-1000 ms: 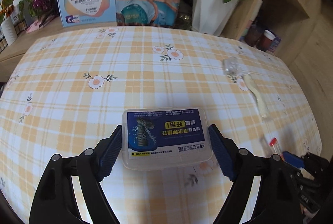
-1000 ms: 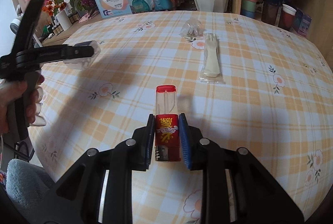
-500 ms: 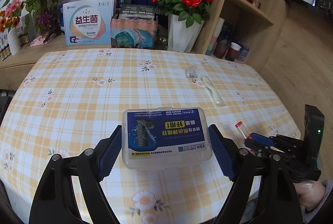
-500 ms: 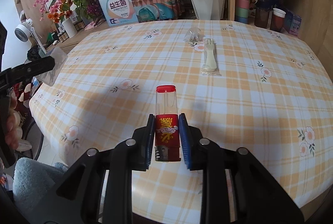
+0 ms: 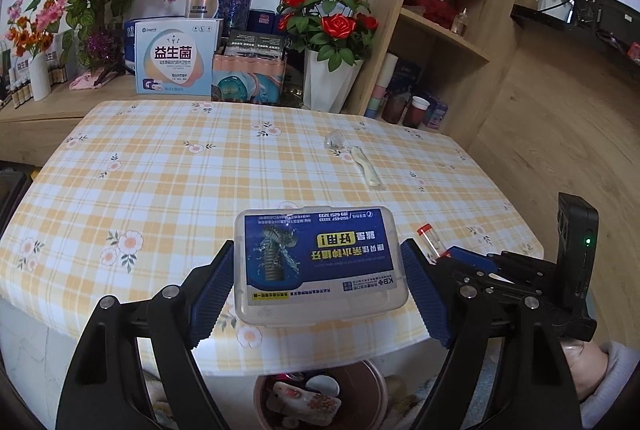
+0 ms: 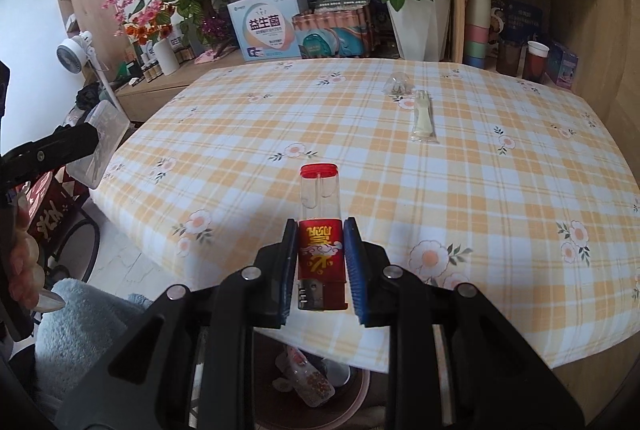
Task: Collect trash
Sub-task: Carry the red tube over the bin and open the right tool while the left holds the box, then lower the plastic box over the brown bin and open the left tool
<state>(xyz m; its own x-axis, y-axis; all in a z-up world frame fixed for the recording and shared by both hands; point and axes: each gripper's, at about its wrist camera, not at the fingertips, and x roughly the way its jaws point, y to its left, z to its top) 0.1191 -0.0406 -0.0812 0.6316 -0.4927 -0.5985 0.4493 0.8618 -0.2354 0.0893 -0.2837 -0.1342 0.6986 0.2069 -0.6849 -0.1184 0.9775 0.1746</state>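
Here the left gripper [image 5: 318, 288], spread wide, clamps a clear plastic box [image 5: 320, 264] with an upside-down blue label marked "KB". The right gripper [image 6: 320, 272], nearly closed, pinches a lighter [image 6: 321, 236] with gold characters. A bin [image 5: 320, 396] sits at six o'clock under the table [image 5: 160, 170].

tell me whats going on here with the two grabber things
A person is clearing trash off a checked tablecloth with a handheld gripper in each hand. The left gripper holds a clear plastic box with a blue label. The right gripper is clamped on a red lighter. Both are out near the table's front edge, above a bin on the floor that already has scraps in it. A wrapped fork and a bit of clear plastic lie on the table.
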